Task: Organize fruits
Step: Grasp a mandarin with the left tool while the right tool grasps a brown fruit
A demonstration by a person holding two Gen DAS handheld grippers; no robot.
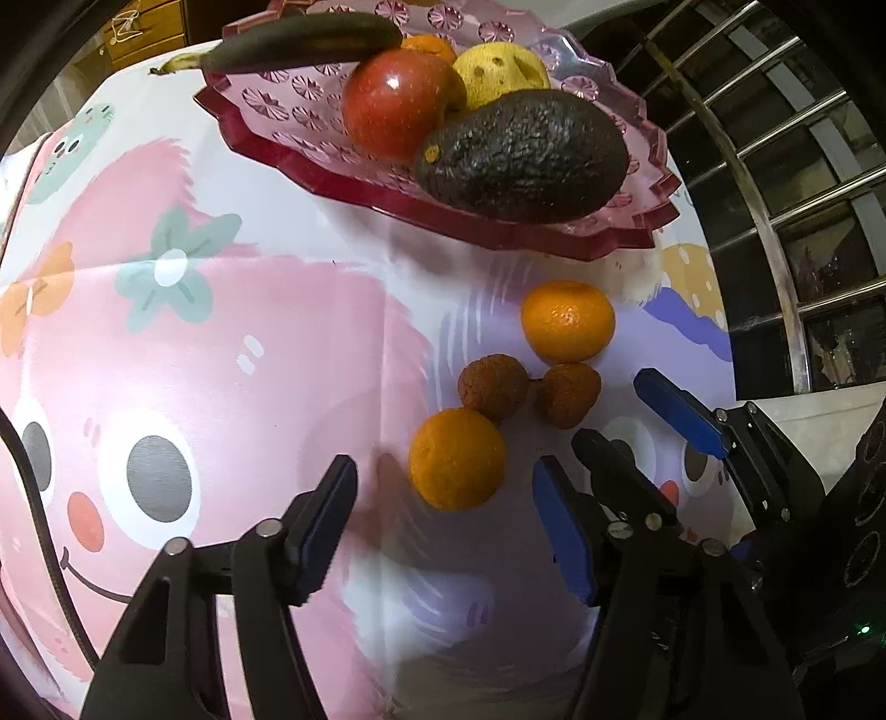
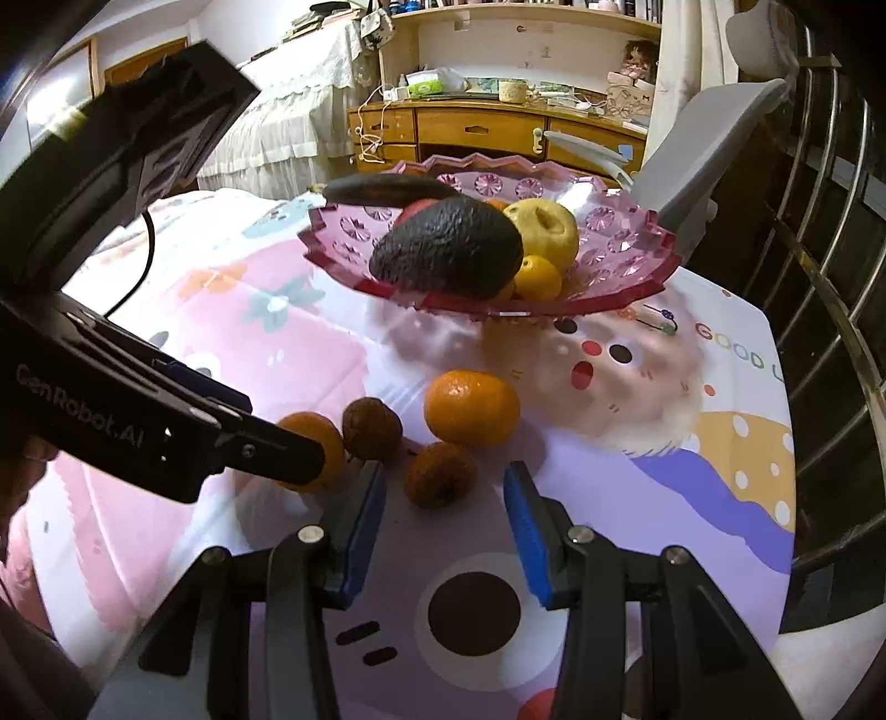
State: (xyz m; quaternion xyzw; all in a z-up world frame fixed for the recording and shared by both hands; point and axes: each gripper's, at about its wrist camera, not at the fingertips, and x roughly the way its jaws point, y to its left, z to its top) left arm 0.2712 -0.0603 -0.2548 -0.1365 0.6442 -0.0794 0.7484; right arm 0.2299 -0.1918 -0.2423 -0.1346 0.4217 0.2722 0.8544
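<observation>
A pink glass fruit bowl point(image 1: 266, 105) point(image 2: 626, 243) holds a dark avocado point(image 1: 526, 155) point(image 2: 443, 249), a red apple point(image 1: 396, 105), a yellow fruit point(image 1: 501, 69) point(image 2: 545, 227), a dark banana point(image 1: 299, 41) and small oranges. On the cloth lie two oranges point(image 1: 457, 459) point(image 1: 567, 321) point(image 2: 470, 407) and two brown lychees point(image 1: 493, 385) point(image 1: 570, 393) point(image 2: 440, 473) point(image 2: 371, 429). My left gripper point(image 1: 443, 520) is open, just short of the near orange. My right gripper point(image 2: 443, 526) point(image 1: 623, 421) is open, just short of one lychee.
The table carries a pink and lilac cartoon cloth point(image 1: 232, 343). A metal railing point(image 1: 775, 166) point(image 2: 819, 266) stands at the right edge. A grey chair point(image 2: 698, 149), a wooden desk point(image 2: 487, 127) and a bed point(image 2: 288, 111) lie beyond the table.
</observation>
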